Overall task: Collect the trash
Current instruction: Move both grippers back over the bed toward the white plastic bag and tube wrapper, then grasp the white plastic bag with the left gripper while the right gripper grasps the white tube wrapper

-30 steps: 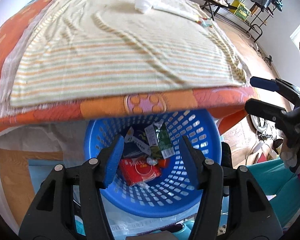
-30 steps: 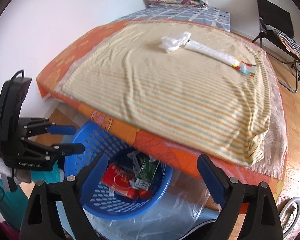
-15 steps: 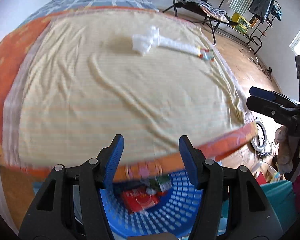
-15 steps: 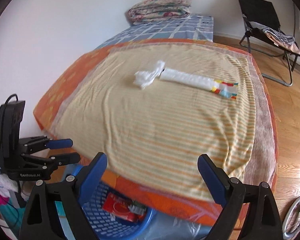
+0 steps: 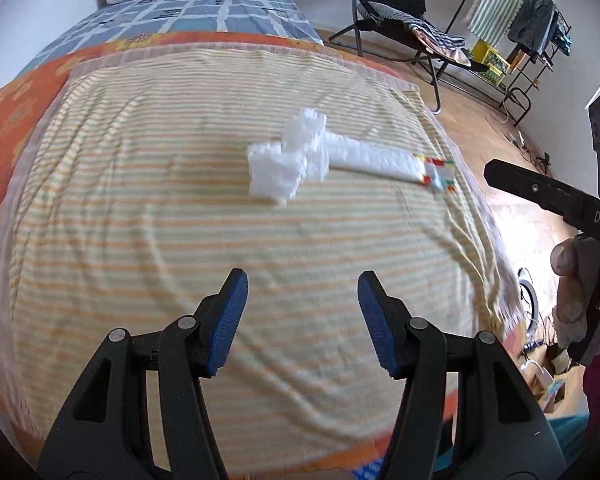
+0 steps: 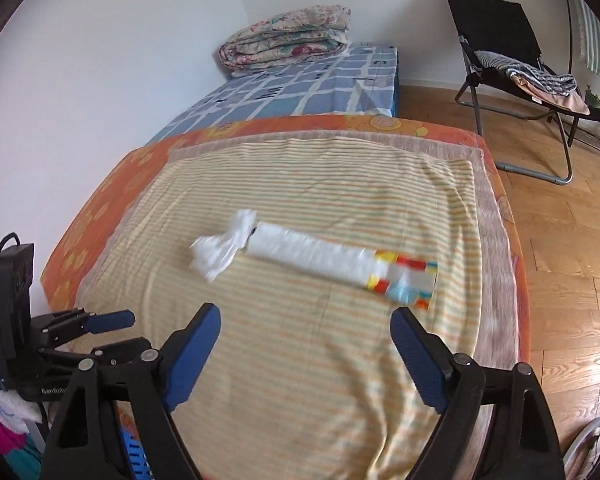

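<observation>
- The left gripper (image 5: 302, 318) stands about half open above the near part of the bed, with nothing between its blue pads (image 5: 227, 322).
- The right gripper (image 6: 306, 356) is spread wider and its jaws are closing a little; between them is only bedding, so it holds nothing either.
- Each tool shows in the other's view: the right one at the right edge of the left camera, gripped by a hand (image 5: 572, 280), the left one low at the left of the right camera.
- The trash lies well ahead of both, near the middle of the striped sheet (image 6: 300, 360): a crumpled white wad (image 6: 220, 250) touching the end of a long white wrapper (image 6: 312, 256) with a coloured printed end (image 6: 404, 280).
- Only a sliver of the blue basket (image 6: 136, 458) shows at the bottom edge of the right view, below the mattress edge.
- Likely risks: the wrapper looks thin and slippery, so a grip at one end may let it droop or slide free on the way to the basket.
- The wad is light and loose; a glancing pad could push it off instead of catching it.
- Closing too low could pinch the soft sheet along with the trash and drag the bedding.
</observation>
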The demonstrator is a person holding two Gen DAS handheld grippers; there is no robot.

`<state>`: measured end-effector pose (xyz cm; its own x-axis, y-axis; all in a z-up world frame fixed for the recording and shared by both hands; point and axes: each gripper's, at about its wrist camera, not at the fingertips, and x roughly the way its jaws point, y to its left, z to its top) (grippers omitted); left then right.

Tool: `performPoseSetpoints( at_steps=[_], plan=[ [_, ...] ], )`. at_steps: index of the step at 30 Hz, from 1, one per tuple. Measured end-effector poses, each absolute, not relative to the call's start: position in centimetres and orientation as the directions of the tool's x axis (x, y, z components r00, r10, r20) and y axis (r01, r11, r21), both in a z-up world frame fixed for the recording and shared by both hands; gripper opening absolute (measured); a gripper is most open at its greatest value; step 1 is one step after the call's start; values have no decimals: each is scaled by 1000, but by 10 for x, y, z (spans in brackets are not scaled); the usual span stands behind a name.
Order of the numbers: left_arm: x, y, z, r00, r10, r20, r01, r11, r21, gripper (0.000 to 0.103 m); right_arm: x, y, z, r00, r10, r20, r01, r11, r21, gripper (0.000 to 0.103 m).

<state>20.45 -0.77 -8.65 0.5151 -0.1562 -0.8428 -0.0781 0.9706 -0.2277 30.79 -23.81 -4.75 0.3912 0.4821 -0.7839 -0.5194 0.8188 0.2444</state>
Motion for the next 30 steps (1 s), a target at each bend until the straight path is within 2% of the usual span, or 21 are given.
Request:
performPoseSetpoints(
  at_steps=[5,10,12,22,23,26,28,30],
  plan=[
    [237,-6,-95,524,-137,-841,-82,974,-210,59,346,-236,-62,370,482,-794,-483,830,278,79],
    [260,0,-104,519,-141,-843,-106,968,-227,59,376,-232,-77,375,448,-812,-463,849,255,78],
    [266,2,-106,523,-136,-842,-110,968,-224,59,386,-230,-84,370,445,-816,-455,852,258,74],
    [288,11,-123,514,-127,-849,-127,967,-221,59,410,-220,-114,327,445,-834,-425,857,291,74],
    [289,12,-124,515,-130,-847,-127,966,-225,58,411,-219,-116,320,449,-834,-427,854,297,74],
    [292,11,-124,513,-127,-849,-107,972,-209,36,413,-214,-122,295,458,-838,-438,845,308,74],
    [292,10,-123,518,-123,-846,-97,975,-201,34,411,-211,-126,274,464,-842,-450,836,314,74],
    [292,10,-123,522,-117,-845,-92,977,-192,28,407,-208,-128,250,475,-843,-468,822,324,74]
  ],
)
